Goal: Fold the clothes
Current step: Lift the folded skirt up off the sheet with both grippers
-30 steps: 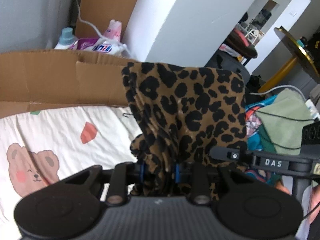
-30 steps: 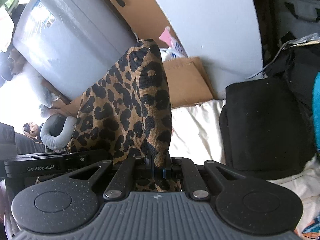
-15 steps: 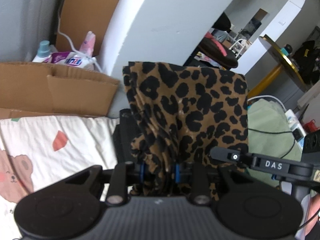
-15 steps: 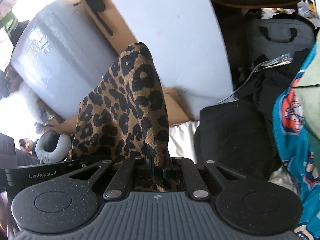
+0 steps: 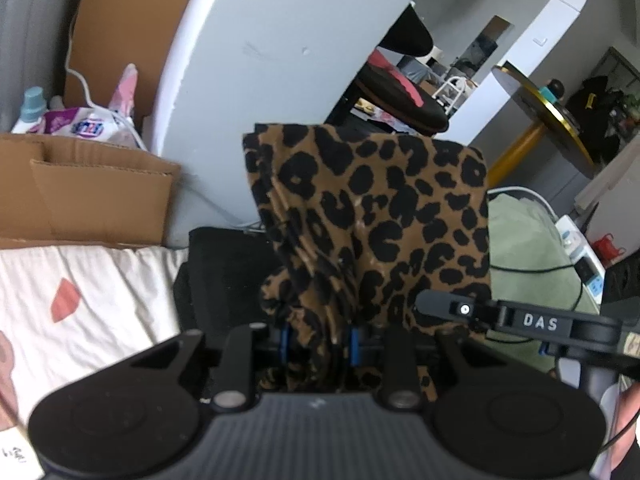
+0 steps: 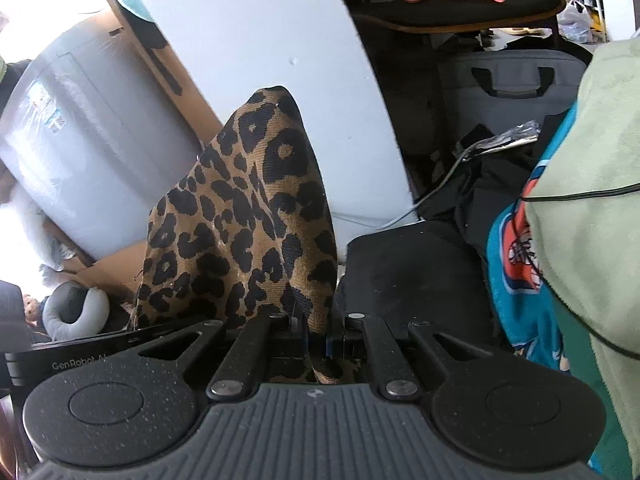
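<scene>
One leopard-print garment [image 5: 372, 216], two grippers (left gripper [image 5: 318, 340], right gripper [image 6: 318, 334]), one black folded garment [image 6: 408, 272], one green cloth [image 6: 592, 184].

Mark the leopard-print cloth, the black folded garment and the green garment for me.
leopard-print cloth [image 5: 380, 208]: left wrist view, flat front panel.
black folded garment [image 6: 408, 276]: right wrist view, top surface.
green garment [image 6: 600, 160]: right wrist view, upper drape.

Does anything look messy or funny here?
Yes. The leopard cloth is bunched up between both grippers, not flat. Beside it, a green cloth lies in a heap over a blue printed one, with a black cable trailing across it.
</scene>
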The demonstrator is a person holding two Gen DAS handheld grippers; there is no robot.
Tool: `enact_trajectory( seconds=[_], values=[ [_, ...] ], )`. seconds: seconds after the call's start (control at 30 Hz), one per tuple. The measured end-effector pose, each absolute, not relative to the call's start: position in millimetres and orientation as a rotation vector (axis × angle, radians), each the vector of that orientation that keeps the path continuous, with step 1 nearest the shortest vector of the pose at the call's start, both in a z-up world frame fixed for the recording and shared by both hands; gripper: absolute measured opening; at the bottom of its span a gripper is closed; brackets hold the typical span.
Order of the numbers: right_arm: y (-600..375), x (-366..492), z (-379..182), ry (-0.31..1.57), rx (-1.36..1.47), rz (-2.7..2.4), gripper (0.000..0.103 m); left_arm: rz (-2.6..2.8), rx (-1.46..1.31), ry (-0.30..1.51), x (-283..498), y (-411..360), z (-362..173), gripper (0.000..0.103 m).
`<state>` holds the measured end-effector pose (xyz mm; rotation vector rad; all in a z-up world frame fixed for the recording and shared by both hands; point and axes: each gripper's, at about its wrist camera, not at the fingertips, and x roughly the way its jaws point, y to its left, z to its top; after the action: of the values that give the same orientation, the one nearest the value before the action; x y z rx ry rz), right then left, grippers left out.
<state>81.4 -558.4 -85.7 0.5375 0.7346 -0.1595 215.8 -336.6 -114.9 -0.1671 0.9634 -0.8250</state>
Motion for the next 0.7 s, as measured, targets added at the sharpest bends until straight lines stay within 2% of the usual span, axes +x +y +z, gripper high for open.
enact_trajectory(
  seconds=[0.7],
  values=[
    [-591.8, 86.7, -163.8, 0.739, 0.451, -0.258, 0.006, -0.850, -0.157, 0.969, 216.9, -360.4, -199.9, 0.028]
  ],
)
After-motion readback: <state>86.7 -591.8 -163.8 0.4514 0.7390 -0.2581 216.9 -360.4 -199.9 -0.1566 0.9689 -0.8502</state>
